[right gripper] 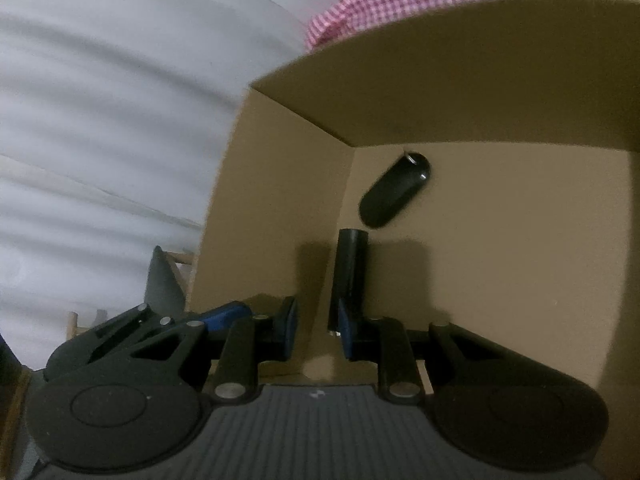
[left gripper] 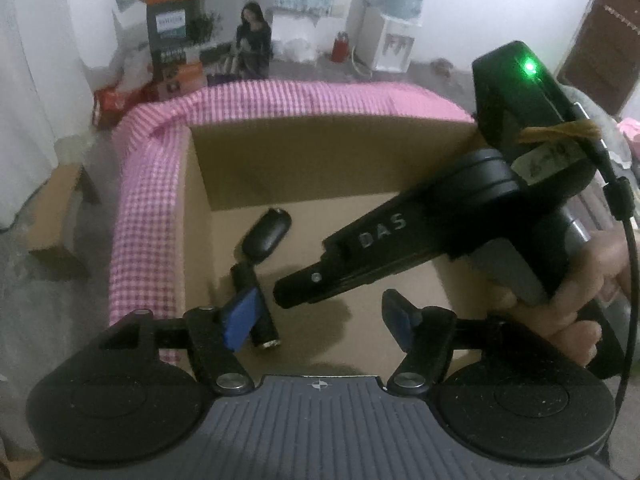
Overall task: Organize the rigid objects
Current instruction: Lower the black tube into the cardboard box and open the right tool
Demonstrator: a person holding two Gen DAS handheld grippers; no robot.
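Left fingers [left gripper: 240, 320] spread, right fingers [right gripper: 288, 328] nearly together, both empty over open cardboard box [left gripper: 320, 152] floor.

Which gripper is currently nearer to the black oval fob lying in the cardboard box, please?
Right, as far as I can judge. The right gripper points its tip just short of the black oval fob. The left gripper sits farther back, with the black cylinder lying between.
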